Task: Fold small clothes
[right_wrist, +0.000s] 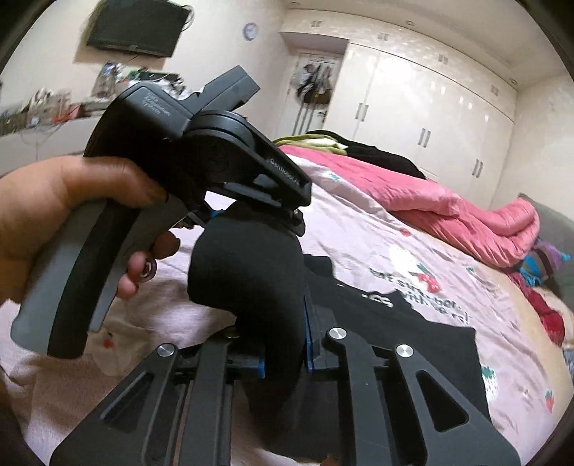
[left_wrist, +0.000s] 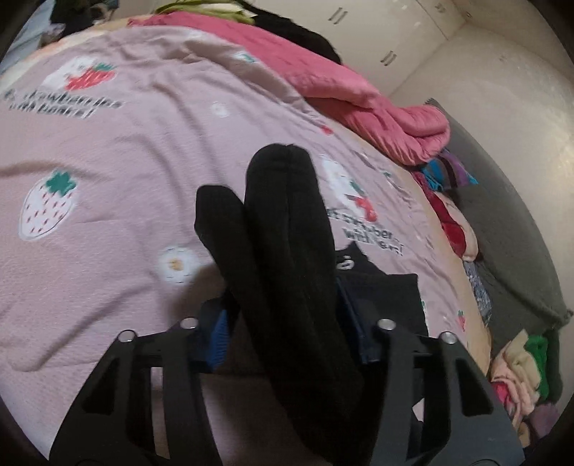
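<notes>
Mid-fold: black socks [left_wrist: 287, 251] pinched in both left gripper [left_wrist: 283, 322] and right gripper [right_wrist: 283, 344]; next, laying halves together on bedspread [left_wrist: 125, 150].

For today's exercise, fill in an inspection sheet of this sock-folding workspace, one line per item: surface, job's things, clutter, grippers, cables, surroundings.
Surface: bed with pink strawberry-print cover, wrinkled.
Job's things: pair of black knitted socks, lifted between both grippers; flat black garment lying beneath.
Clutter: rolled pink quilt; heap of colourful clothes at bed edge.
Grippers: left gripper and right gripper both clamp the socks.
Cables: nothing seen.
Surroundings: white wardrobe doors, wall-mounted television.
</notes>
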`<state>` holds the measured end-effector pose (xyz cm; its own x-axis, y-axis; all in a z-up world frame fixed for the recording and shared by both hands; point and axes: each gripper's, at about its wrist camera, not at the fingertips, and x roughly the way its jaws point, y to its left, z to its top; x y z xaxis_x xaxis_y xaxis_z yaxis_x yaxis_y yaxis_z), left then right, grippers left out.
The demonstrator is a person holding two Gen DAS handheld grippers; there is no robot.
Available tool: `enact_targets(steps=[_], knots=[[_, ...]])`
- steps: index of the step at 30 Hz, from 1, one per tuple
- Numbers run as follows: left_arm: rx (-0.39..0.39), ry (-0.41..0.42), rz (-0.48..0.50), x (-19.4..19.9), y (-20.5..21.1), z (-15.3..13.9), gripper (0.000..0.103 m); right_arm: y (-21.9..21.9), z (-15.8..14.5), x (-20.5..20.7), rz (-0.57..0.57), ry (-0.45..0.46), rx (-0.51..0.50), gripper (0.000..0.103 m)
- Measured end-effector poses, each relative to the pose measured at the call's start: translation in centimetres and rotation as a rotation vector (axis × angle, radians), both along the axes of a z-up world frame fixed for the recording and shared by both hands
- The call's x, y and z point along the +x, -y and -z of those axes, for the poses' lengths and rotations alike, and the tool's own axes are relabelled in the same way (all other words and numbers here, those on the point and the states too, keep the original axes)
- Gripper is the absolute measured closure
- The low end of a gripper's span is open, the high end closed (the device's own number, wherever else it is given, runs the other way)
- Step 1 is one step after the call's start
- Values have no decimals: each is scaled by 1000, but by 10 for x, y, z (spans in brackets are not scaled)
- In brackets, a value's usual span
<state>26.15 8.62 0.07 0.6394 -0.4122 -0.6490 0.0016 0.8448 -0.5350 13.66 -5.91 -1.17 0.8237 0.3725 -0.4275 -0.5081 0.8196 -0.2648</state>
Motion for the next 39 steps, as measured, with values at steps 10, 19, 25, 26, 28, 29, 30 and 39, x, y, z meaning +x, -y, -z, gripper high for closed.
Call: enact_targets(steps=[10, 19, 25, 26, 28, 29, 30, 39], knots=[[75, 22, 80, 13, 81, -31, 65, 76, -14, 12, 140, -46, 184, 93], [97, -36, 152, 33, 149, -18, 65, 140, -3, 20, 247, -155, 341, 93], [124, -113, 208, 53, 199, 7, 65, 189, 18, 32, 348, -320, 513, 93], [122, -126, 212, 54, 203, 12, 65, 195, 22, 33, 358, -345, 539, 93], [127, -150, 224, 60, 216, 22, 64, 210, 32, 36, 379, -412, 609, 93], [140, -155, 227, 61, 221, 25, 62, 214, 35, 36, 383, -427, 623, 93], [153, -157, 231, 62, 226, 26, 60, 219, 40, 37, 388, -448, 640, 93], [34, -108, 262, 64, 236, 21, 26, 253, 69, 42, 424, -614, 853, 85]])
